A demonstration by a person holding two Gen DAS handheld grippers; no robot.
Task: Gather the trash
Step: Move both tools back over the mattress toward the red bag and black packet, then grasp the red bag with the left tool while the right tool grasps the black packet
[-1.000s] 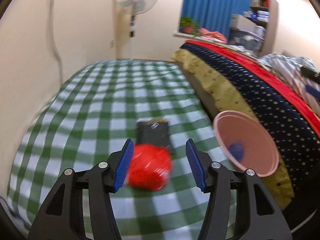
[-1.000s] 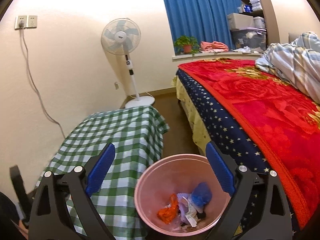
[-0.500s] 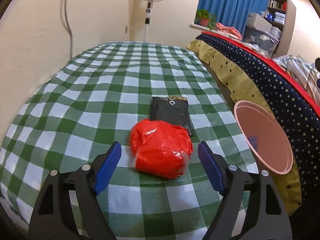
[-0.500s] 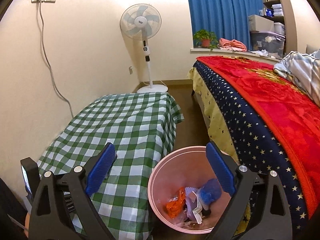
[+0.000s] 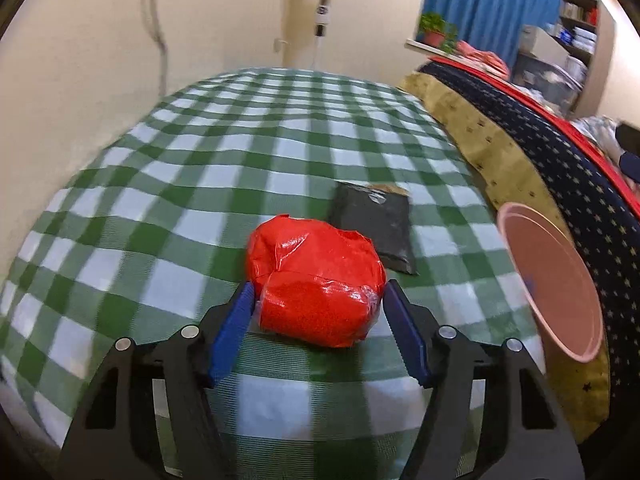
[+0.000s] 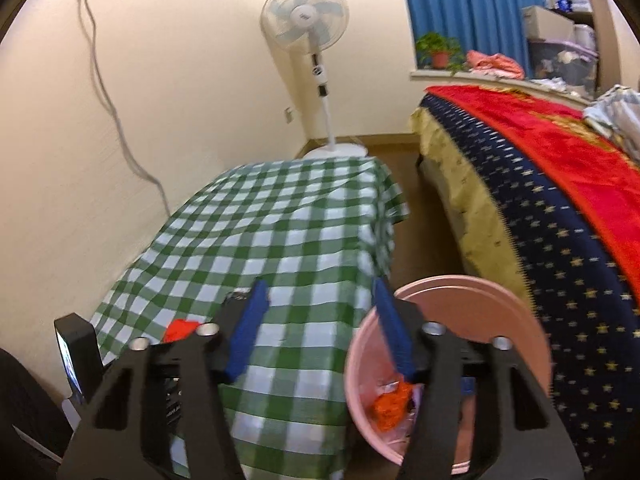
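Red crumpled wrapper (image 5: 316,284) sat on the green-checked counter (image 5: 192,168), and the left claw (image 5: 316,304) had its blue fingers pressed to both sides, clenched on it but not lifted. A black packet (image 5: 376,228) lay just behind, untouched. The right claw (image 6: 320,324) hung spread and empty above the counter edge, beside the pink bin (image 6: 516,320), which already held some scraps; I judged two pieces were left to bin

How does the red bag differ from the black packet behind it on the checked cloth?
The red bag is puffy, crinkled and glossy; the black packet is flat, rectangular and dull. The red bag sits between the left gripper fingers; the black packet lies beyond them, untouched. Both rest on the checked cloth.
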